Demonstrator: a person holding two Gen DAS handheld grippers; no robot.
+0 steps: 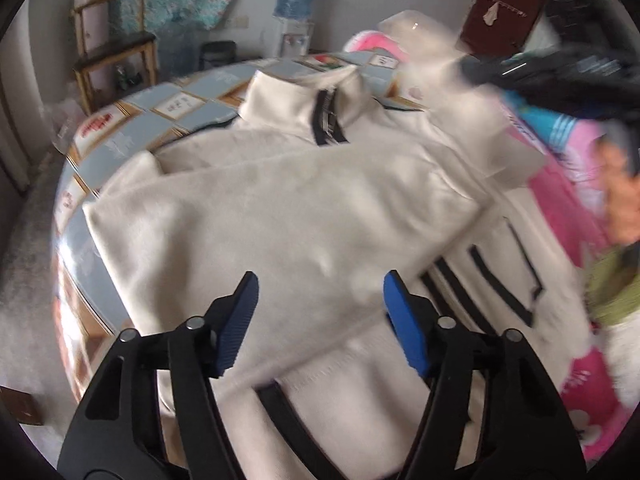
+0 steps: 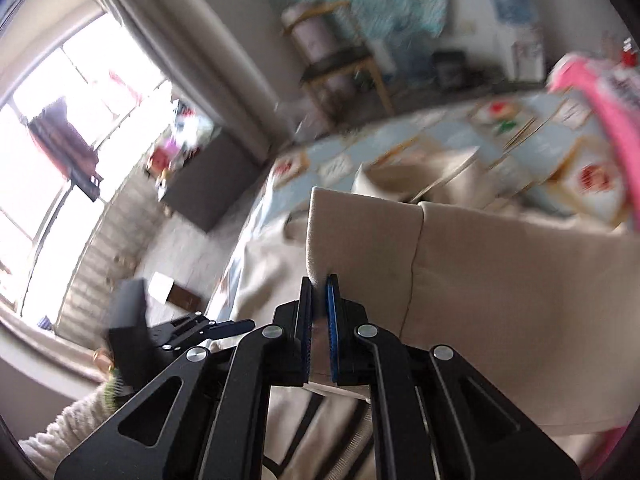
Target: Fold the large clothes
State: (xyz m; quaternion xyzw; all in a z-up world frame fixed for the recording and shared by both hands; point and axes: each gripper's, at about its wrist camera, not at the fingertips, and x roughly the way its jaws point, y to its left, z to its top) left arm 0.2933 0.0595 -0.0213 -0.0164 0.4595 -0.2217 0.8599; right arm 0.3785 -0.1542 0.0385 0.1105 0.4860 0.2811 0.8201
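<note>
A large cream fleece jacket with black stripes and a zip collar lies on the bed, one sleeve folded across its body. My left gripper is open and empty just above the jacket's lower part. My right gripper is shut on a fold of the cream jacket and holds it lifted above the bed. The right gripper also shows blurred at the upper right of the left wrist view. The left gripper shows at the lower left of the right wrist view.
The bed has a blue patchwork cover and a pink blanket on the right. A wooden chair and a water dispenser stand by the far wall. A window and dark cabinet are left of the bed.
</note>
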